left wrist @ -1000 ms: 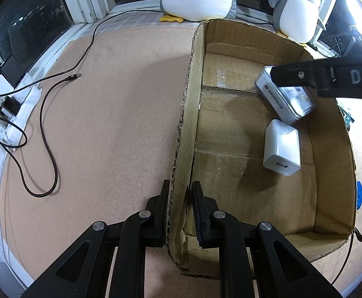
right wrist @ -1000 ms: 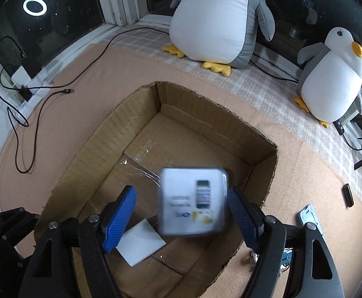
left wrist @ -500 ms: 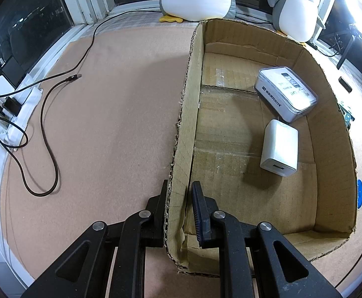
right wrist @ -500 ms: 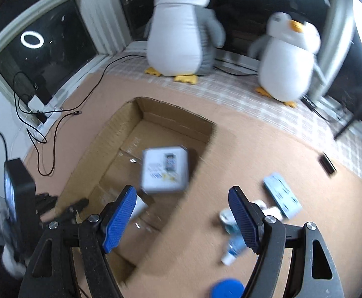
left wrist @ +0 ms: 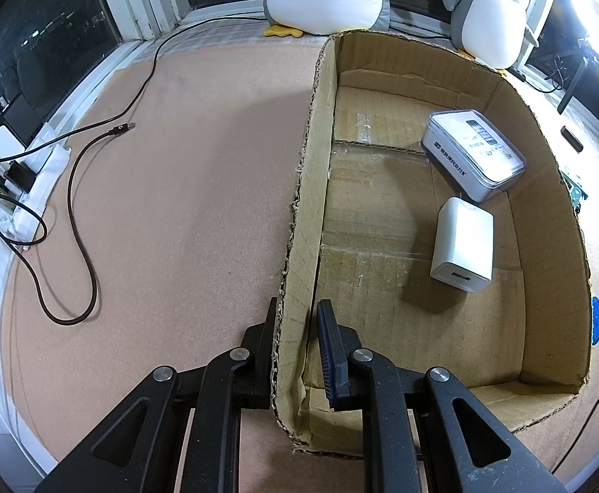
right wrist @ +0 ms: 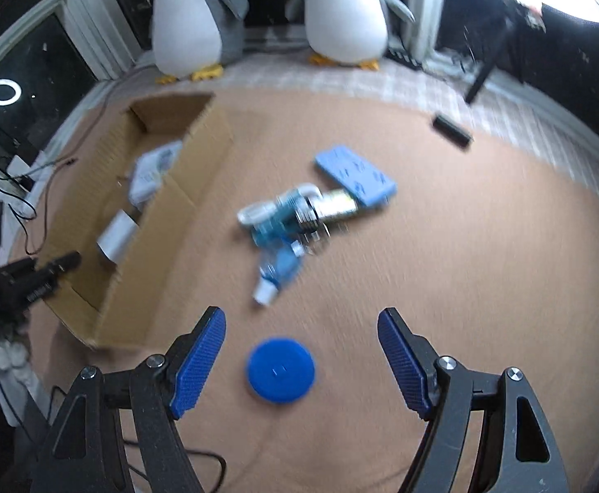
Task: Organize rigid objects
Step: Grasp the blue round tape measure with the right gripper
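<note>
Now the left tool (left wrist: pixel 295 320) pinches the cardboard box (left wrist: pixel 299 222) wall; the right tool (right wrist: pixel 301 345) gapes wide, empty.

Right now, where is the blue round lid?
In the right wrist view, the blue round lid lies on the tan mat between the open right tool's fingers, right of the cardboard box.

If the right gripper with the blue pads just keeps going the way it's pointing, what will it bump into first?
Probably the round blue lid on the mat. It lies between the open right gripper pads, with nothing else in the way. The picture is blurry, so depth is unclear.
</note>
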Demonstrator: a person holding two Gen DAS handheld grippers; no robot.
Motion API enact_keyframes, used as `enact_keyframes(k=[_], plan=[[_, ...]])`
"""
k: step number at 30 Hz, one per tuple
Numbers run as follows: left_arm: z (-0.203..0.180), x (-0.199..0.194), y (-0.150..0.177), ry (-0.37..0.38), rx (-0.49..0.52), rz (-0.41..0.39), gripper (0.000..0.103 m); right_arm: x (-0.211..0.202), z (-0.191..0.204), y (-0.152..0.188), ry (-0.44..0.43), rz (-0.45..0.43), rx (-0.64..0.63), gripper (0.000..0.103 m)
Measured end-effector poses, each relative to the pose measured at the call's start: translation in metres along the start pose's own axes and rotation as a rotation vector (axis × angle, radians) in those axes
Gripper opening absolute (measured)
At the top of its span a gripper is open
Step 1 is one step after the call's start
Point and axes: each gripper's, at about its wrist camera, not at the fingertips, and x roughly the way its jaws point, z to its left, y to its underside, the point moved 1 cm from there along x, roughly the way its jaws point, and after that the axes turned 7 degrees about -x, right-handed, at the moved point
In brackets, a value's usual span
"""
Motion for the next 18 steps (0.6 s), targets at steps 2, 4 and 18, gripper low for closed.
enact_keyframes(k=[2, 4, 18], plan=[[0.000, 0.000, 0.000, 0.000, -0.001, 0.000, 0.017, 0.008, -0.002, 0.010, -0.003, 0.019, 0.018, 0.073], [0.000, 0.000, 0.000, -0.001, 0.001, 0.000, 0.017, 0.018, -0.003, 0.019, 0.006, 0.038, 0.025, 0.073], [0.000, 0.000, 0.001, 0.003, -0.002, 0.001, 0.017, 0.047, 0.022, 0.036, 0.083, 0.078, -0.041, 0.073]])
